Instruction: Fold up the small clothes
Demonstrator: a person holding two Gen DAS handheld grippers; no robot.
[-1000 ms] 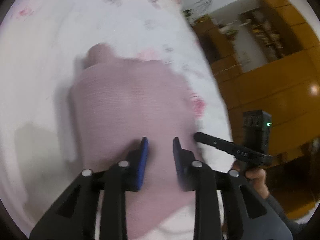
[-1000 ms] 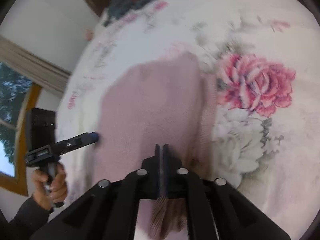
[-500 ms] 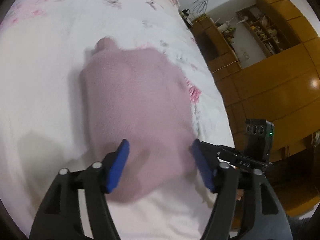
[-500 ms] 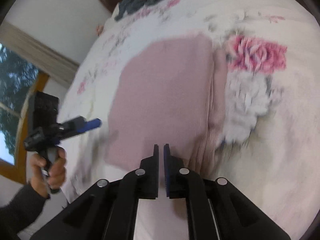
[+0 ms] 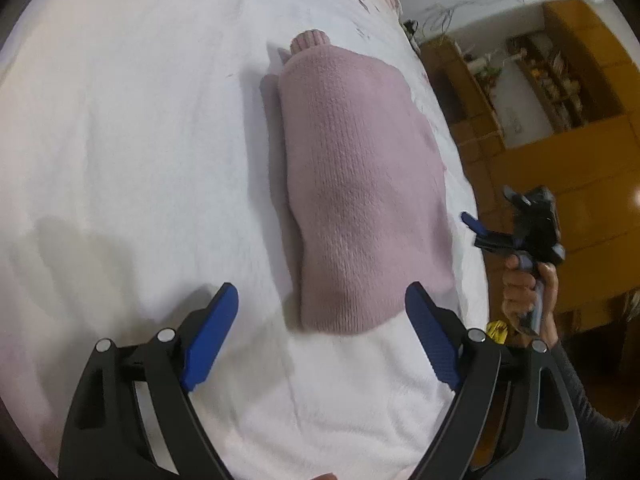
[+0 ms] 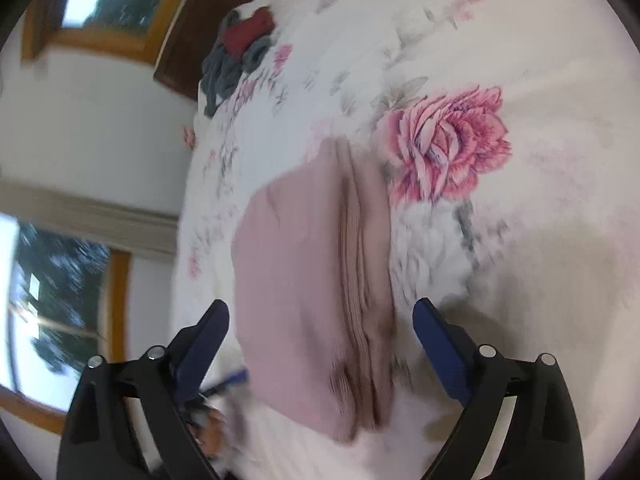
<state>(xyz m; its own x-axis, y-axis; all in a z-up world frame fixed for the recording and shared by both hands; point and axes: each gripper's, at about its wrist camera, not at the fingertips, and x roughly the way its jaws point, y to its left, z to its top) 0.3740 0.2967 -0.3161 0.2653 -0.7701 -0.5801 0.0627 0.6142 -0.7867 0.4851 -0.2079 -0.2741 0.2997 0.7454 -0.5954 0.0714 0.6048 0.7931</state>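
Note:
A pink knit sweater (image 5: 352, 184) lies folded in a long bundle on the white flowered bed sheet (image 5: 128, 128), one ribbed cuff sticking out at its far end. My left gripper (image 5: 322, 330) is open just short of the sweater's near edge, holding nothing. In the right wrist view the same sweater (image 6: 296, 280) shows its stacked folded edges, and my right gripper (image 6: 322, 316) stands open over its near end, also with nothing in it. The right gripper (image 5: 488, 206) appears at the bed's right edge, held by a hand (image 5: 524, 292).
A heap of grey and red clothes (image 6: 240, 52) lies at the far end of the bed near a dark headboard. Wooden cabinets (image 5: 560, 160) stand past the bed's right side. Windows (image 6: 60, 280) are on the other side. A big pink rose print (image 6: 444, 148) lies beside the sweater.
The right gripper, shut on the sweater's edge a second ago, has let go and opened wide. The left gripper has opened further. Both have drawn back from the sweater, which now lies still.

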